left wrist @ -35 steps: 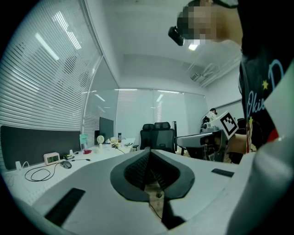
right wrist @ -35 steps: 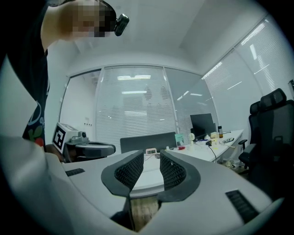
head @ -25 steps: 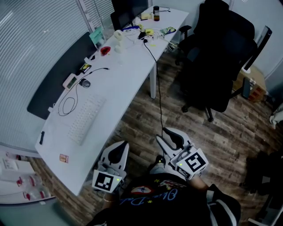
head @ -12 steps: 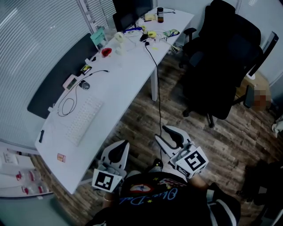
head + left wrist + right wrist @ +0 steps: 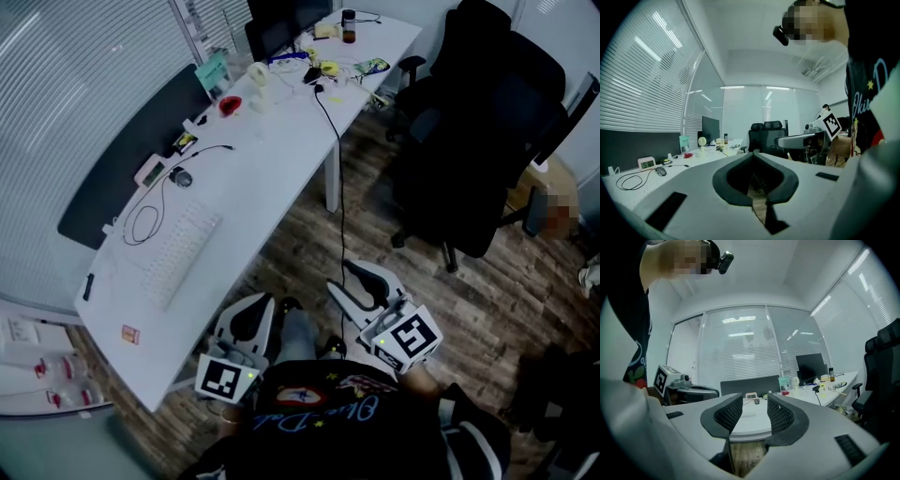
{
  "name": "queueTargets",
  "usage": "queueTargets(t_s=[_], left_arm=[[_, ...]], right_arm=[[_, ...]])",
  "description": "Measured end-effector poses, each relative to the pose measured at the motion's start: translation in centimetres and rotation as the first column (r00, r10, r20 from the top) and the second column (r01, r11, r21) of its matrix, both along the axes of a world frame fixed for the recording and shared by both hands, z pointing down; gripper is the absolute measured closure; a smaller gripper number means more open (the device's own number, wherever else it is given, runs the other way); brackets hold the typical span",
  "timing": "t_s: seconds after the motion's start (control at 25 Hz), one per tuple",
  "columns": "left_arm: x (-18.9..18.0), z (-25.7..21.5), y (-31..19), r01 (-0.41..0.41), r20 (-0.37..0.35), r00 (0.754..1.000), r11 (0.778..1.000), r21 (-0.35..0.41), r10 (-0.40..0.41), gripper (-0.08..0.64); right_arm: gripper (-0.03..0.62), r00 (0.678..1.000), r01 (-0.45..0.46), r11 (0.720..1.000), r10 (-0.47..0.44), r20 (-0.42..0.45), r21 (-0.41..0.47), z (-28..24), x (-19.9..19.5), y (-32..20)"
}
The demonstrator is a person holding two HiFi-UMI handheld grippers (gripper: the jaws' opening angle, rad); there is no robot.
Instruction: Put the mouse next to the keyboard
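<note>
My right claw (image 5: 354, 286) has just been opening and stands apart, empty. My left claw (image 5: 251, 314) is closed on nothing. Both hang off the near edge of the surface (image 5: 281, 159), well apart from the mouse (image 5: 180, 176), which lies past the keyboard (image 5: 183, 251).

- An office: a long white desk (image 5: 277, 173) carries a keyboard (image 5: 183, 253) toward the tabletop's near end and a dark monitor (image 5: 279, 21) at its far end.
- Black swivel chairs (image 5: 478, 131) stand on the wood-look floor (image 5: 300, 253).
- Slatted blinds (image 5: 66, 84) cover the window wall beside the desk.
</note>
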State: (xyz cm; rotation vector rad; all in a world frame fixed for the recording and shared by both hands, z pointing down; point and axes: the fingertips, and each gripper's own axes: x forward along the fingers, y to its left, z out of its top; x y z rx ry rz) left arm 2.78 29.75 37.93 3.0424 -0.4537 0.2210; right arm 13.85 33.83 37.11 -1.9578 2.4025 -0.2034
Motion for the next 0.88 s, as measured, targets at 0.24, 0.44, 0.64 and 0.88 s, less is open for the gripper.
queueTargets(t_s=[0.24,0.44,0.64,0.88], left_arm=[[1.8,-0.6,-3.3,-0.010,-0.042,0.999,1.000,0.017,0.011,0.560],[1.8,-0.2,-7.2,0.014,-0.061,0.998,1.000,0.004,-0.013,0.560],[1.4,0.2,-11.6,0.061,-0.053,0.997,0.998,-0.004,-0.061,0.560],[-0.3,0.6,-17.4,0.128,-0.052,0.990,0.992,-0.005,-0.128,0.560]], right_arm=[[0.457,0.999,-0.026,1.000,0.026,-0.024,-0.001,-0.6,2.3,-3.4],[0.454,0.998,-0.011,1.000,0.010,-0.062,-0.011,-0.7,2.7,-7.2],[0.453,0.999,0.018,0.999,-0.019,-0.038,-0.031,-0.2,2.9,-12.3],[0.449,0.994,0.073,0.997,-0.075,-0.077,-0.032,0.0,1.4,-18.4]])
